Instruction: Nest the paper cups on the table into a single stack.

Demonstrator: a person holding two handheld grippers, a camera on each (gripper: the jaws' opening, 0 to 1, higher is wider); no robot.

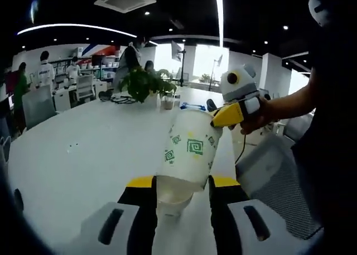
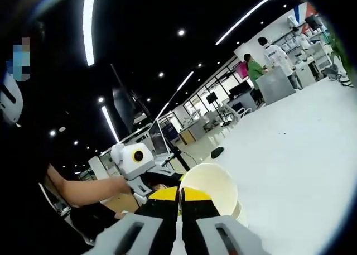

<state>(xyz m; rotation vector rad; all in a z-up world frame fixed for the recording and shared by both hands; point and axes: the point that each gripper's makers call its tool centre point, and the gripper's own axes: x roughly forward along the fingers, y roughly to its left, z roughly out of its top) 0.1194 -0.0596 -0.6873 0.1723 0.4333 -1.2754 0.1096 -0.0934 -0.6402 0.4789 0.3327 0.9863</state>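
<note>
Where the left gripper view looks across the white table [image 1: 72, 154], the left gripper [image 1: 183, 183] pinches the lower of 2 nested paper cups [image 1: 188, 149] between its jaws, while the right gripper [image 1: 226, 116] nips the upper cup's rim. In the right gripper view, the right gripper [image 2: 181, 195] has its jaws pressed nearly together on that rim, beside the other gripper [image 2: 134, 161]
</note>
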